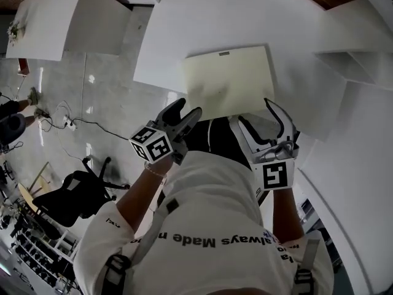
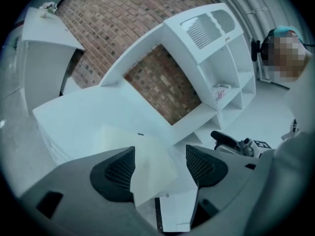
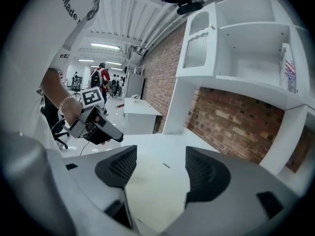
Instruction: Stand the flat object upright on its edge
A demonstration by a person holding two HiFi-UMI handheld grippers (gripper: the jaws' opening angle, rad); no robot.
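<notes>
Flat board (image 1: pixel 228 82), pale cream, lies face-down-flat on the white bench (image 1: pixel 202 23), not yet stood up. Its near side sits at the bench's near edge, and its far side, marked by a small dark tab (image 1: pixel 223 53), points toward the middle of the bench.

A white shelf unit (image 1: pixel 344 66) stands at the bench's right end, with a brick wall (image 2: pixel 162 82) behind it. On the grey floor to the left is a black office chair (image 1: pixel 73 195). The person's white shirt (image 1: pixel 209 226) fills the bottom of the head view.

The left tongs (image 1: pixel 184 110) are at the board's near left corner, and the right tongs (image 1: pixel 255 114) are at its near right corner. In the left gripper view the left tongs (image 2: pixel 160 166) stand wide apart, with a corner of the board (image 2: pixel 147 156) showing in the gap; the pads do not press on it. In the right gripper view the right tongs (image 3: pixel 161 170) are also spread wide, the board (image 3: pixel 155 191) filling the space between them, ungripped. Whether either pair touches the board cannot be told.
</notes>
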